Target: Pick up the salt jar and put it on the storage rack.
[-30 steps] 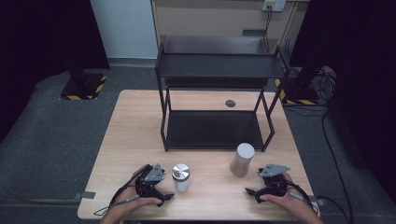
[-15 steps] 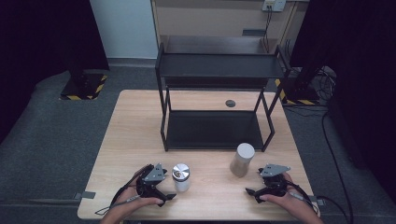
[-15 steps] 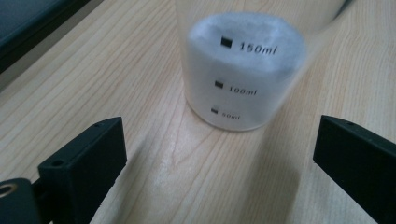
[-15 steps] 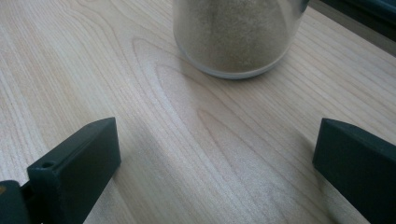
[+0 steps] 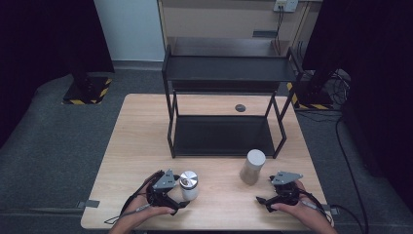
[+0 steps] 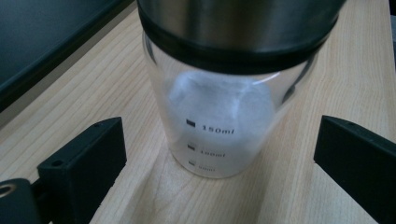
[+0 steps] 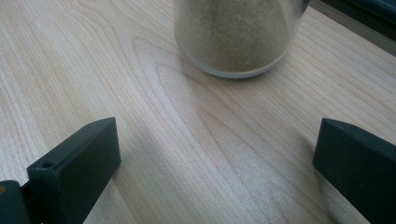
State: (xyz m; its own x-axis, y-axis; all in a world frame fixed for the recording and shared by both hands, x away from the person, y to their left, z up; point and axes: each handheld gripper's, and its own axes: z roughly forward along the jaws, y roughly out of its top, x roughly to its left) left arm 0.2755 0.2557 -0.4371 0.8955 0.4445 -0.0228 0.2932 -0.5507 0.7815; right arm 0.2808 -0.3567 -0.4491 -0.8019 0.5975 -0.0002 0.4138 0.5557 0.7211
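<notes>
At the table's near edge, the left gripper, jaws apart, frames the steel-lidded glass jar, needing only closure.

We see the rack standing at the table's far middle, the two jars in front of it (the steel-lidded jar left, just beside the left gripper; the sand jar right, near the right gripper), well apart.
</notes>
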